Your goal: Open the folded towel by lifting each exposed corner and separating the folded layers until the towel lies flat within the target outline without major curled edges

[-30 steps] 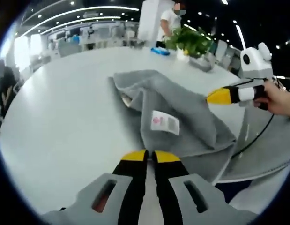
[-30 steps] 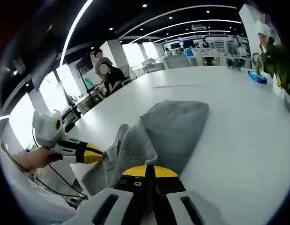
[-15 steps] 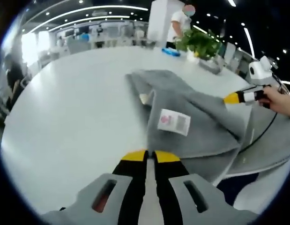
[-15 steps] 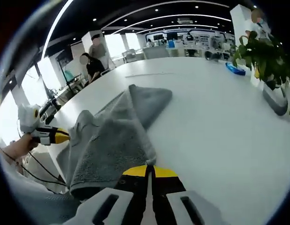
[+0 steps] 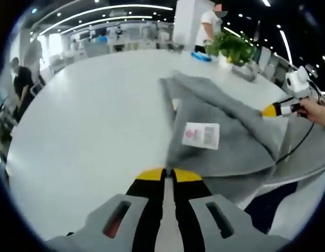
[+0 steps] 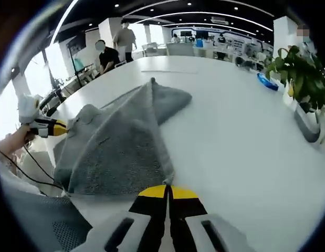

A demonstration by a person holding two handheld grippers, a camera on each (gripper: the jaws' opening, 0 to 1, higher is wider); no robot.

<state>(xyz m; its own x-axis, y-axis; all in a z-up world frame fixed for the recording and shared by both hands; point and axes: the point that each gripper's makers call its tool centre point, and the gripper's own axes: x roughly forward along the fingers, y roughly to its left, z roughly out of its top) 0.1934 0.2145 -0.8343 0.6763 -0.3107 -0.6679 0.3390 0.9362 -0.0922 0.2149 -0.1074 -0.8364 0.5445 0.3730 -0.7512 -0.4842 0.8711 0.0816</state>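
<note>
**Q:** Table (image 5: 83, 121) first: what does it carry?

**A:** Its broad white top carries a grey towel (image 5: 225, 131), partly unfolded and spread in ridged layers near the edge on the person's side. In the right gripper view the same towel (image 6: 120, 142) fans out from a peak near the middle of the table toward the near edge, with one fold running along its right side. Beyond it stand a potted green plant (image 6: 301, 79) in a pale trough and a small blue object (image 6: 268, 81).

**Q:** How do the two grippers stand?

**A:** The left gripper (image 5: 163, 173) has its yellow-tipped jaws drawn together on the towel's near hem. The right gripper (image 6: 165, 190) is likewise closed, its tips pinching the towel's near corner. Each also appears in the other's view: in the left gripper view the right gripper's yellow tip meets the towel's right edge, held by a hand (image 5: 315, 111); in the right gripper view the left gripper's tip touches the towel's left corner.

**Q:** Any smaller detail on the cloth?

**A:** A white care label (image 5: 200, 135) with a pink mark lies face up on the upper layer, just ahead of the left gripper. Its print is too small to read.

**Q:** And the background?

**A:** Several people (image 6: 114, 50) stand or sit well beyond the table under curved ceiling lights.
</note>
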